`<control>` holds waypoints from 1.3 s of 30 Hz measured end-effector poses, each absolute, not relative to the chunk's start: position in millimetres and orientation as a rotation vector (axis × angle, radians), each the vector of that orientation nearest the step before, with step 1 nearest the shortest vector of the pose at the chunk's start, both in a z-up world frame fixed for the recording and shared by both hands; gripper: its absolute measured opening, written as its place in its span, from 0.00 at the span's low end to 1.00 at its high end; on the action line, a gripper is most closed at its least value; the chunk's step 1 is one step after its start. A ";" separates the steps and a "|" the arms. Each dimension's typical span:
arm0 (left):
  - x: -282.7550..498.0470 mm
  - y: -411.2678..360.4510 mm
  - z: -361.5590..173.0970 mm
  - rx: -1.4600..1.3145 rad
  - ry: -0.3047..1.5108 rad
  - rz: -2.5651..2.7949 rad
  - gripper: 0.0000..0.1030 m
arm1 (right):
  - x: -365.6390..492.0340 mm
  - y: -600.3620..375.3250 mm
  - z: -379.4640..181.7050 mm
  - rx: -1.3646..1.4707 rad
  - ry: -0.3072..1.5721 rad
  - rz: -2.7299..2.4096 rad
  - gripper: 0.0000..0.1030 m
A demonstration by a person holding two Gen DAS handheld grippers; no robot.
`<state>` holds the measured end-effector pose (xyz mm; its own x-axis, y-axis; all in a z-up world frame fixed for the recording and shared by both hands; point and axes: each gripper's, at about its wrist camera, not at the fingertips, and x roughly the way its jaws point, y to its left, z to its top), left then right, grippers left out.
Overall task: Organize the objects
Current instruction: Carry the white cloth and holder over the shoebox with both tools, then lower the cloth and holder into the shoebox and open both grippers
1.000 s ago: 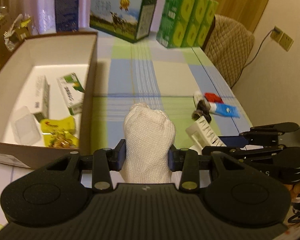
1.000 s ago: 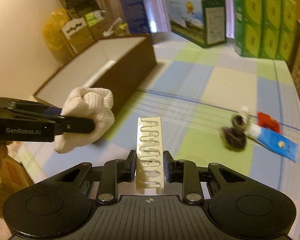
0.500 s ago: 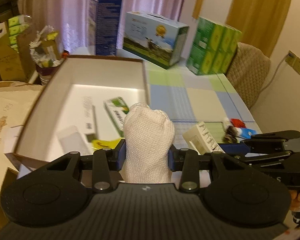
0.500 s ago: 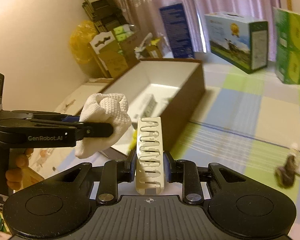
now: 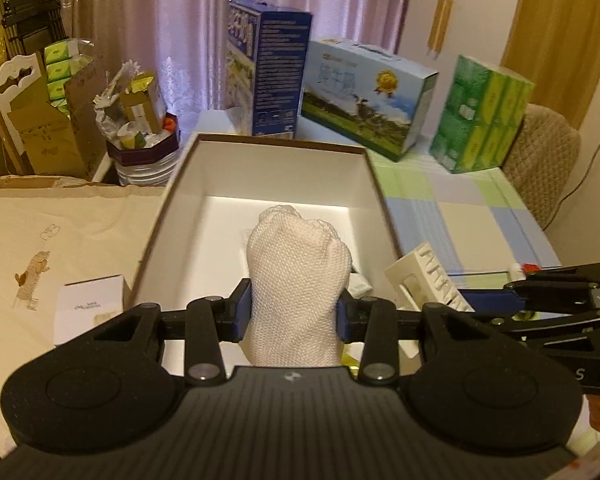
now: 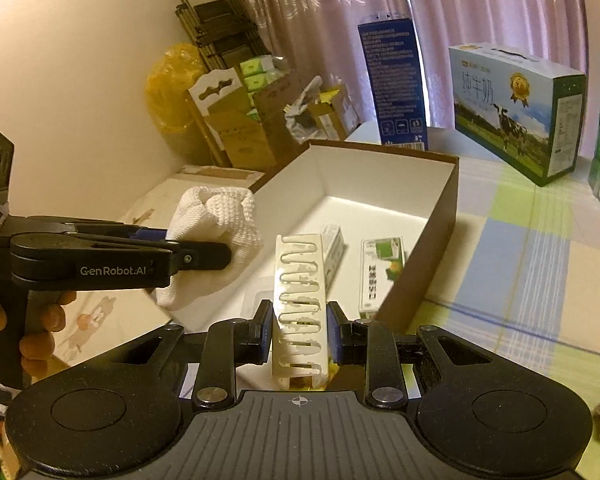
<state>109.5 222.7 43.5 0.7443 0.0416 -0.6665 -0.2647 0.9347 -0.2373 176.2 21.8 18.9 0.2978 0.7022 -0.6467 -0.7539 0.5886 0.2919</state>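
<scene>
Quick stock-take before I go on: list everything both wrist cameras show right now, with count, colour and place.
Knitted cloth: 1, white, in left tongs above box.
Slotted plastic piece: 1, cream, in right tongs at box's near edge.
Open box: 1, brown outside, white inside, on table.
Small cartons: 2, white and green, lying in box.
Milk carton: 1, blue and green, behind box.
Tall box: 1, dark blue, behind box.
Tissue packs: 1 bundle, green, far right.
Small card box: 1, white, left of box.
Tablecloth: 1, checked blue-green.
Left tongs: black, shut.
Right tongs: black, shut.
Hand: 1, on left handle.
</scene>
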 end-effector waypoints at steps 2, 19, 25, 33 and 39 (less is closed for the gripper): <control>119.1 231.2 38.6 -0.322 0.723 0.175 0.34 | 185.0 32.6 14.7 -0.079 0.827 0.956 0.24; 219.2 286.3 -14.0 -0.244 0.863 0.177 0.35 | 269.5 103.7 -18.8 -0.130 0.876 0.850 0.24; 252.7 299.5 -27.0 -0.217 0.893 0.172 0.35 | 303.6 123.1 -32.6 -0.141 0.896 0.814 0.24; 288.1 310.6 -41.0 -0.194 0.925 0.168 0.35 | 339.2 139.6 -47.7 -0.148 0.926 0.769 0.24; 302.4 314.4 -47.8 -0.184 0.935 0.165 0.37 | 351.3 144.1 -54.1 -0.148 0.938 0.752 0.24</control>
<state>302.4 314.4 -47.8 0.5833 0.0607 -0.8100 -0.2199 0.9718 -0.0855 351.3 144.1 -54.1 0.3615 0.5198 -0.7740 -0.6424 0.7405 0.1973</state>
